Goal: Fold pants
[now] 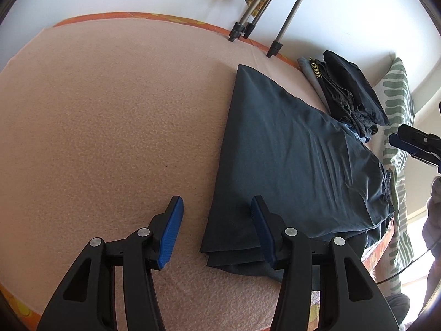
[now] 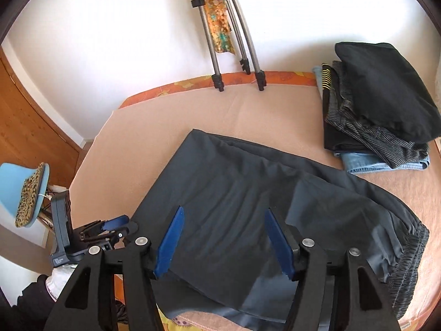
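Dark grey-blue pants (image 1: 289,151) lie folded lengthwise on the peach blanket (image 1: 110,110), their hem layers stacked at the near corner. My left gripper (image 1: 217,204) is open over that corner; its right finger hangs over the fabric and its left finger over bare blanket. In the right wrist view the pants (image 2: 234,187) run towards an elastic waistband (image 2: 408,256) at the right. My right gripper (image 2: 224,212) hovers open above their middle, holding nothing. Each gripper also shows in the other's view: the right gripper (image 1: 413,143) at the far right, the left gripper (image 2: 114,227) at the lower left.
A stack of folded clothes (image 2: 377,104) sits at the bed's far right corner. Tripod legs (image 2: 237,63) stand on the far edge by the white wall. A green-patterned pillow (image 1: 397,88) lies beyond the waistband. Left of the bed are a wooden door (image 2: 27,127) and a blue chair (image 2: 16,182).
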`<action>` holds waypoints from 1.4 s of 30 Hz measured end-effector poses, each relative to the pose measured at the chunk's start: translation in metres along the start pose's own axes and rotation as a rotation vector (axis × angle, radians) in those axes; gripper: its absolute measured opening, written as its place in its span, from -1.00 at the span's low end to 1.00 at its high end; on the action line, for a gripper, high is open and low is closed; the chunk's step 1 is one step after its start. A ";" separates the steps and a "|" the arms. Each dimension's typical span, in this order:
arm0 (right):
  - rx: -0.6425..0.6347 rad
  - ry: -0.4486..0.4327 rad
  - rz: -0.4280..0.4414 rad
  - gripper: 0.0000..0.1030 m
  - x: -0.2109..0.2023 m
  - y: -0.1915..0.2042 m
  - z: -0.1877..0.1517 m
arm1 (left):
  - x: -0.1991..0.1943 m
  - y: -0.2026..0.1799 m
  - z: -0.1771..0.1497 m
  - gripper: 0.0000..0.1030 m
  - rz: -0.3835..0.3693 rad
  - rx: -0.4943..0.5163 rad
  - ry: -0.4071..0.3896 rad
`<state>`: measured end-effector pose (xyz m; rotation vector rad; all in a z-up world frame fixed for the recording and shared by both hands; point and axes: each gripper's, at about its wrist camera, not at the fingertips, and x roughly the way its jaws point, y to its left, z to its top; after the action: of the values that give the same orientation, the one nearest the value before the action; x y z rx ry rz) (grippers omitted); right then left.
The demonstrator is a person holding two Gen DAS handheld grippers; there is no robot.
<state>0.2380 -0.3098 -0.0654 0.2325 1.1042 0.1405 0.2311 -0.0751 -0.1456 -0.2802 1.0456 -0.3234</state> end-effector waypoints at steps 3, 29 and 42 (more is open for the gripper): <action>-0.020 0.053 0.027 0.32 0.031 0.035 0.022 | 0.001 0.004 0.001 -0.03 -0.036 -0.033 -0.004; -0.084 0.348 -0.258 -0.66 0.219 0.111 0.074 | -0.012 -0.014 0.003 -0.40 -0.098 0.019 -0.040; 0.055 0.272 -0.082 -1.00 0.178 0.062 0.077 | -0.013 -0.017 0.004 -0.92 -0.207 -0.016 -0.026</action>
<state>0.3860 -0.2188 -0.1706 0.2216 1.3869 0.0694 0.2268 -0.0851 -0.1273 -0.4073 0.9961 -0.4964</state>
